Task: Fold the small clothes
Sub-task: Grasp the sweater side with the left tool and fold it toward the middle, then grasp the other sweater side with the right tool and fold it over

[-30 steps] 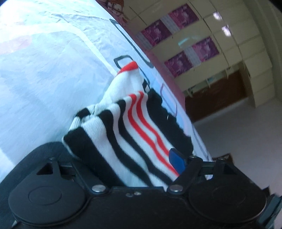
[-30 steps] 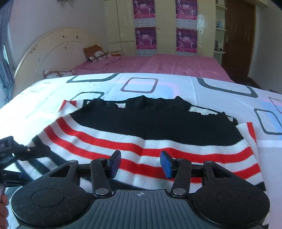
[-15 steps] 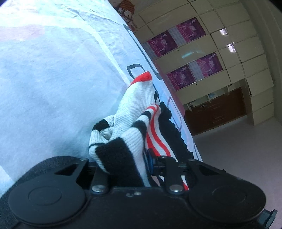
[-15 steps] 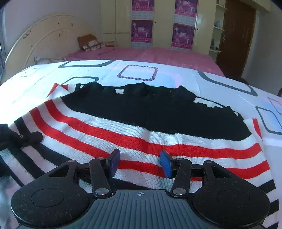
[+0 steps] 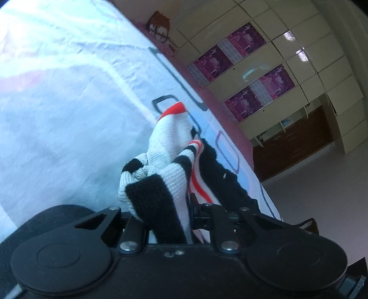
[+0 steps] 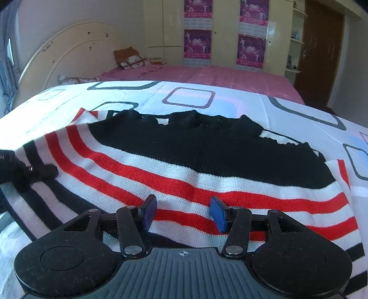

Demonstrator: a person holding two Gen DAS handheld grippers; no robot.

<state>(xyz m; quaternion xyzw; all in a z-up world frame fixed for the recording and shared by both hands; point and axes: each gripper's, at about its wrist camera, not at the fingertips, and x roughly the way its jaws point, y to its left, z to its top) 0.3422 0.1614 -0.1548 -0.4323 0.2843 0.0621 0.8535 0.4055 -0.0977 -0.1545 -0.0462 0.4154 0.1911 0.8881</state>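
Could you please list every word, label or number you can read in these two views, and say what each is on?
None can be read.
Purple posters on the wardrobe doors: print too small and blurred.
Left gripper at the right view's edge: white letters, cut off, unreadable.
Striped sweater: no label visible.

The left wrist camera sat tilted, close over bunched cloth, facing along the bed (image 5: 69, 103) toward the wardrobe (image 5: 287, 76). The right one looked level across the striped sweater (image 6: 184, 161) toward the headboard (image 6: 69, 53). Both shared sweater, bed and wardrobe posters.
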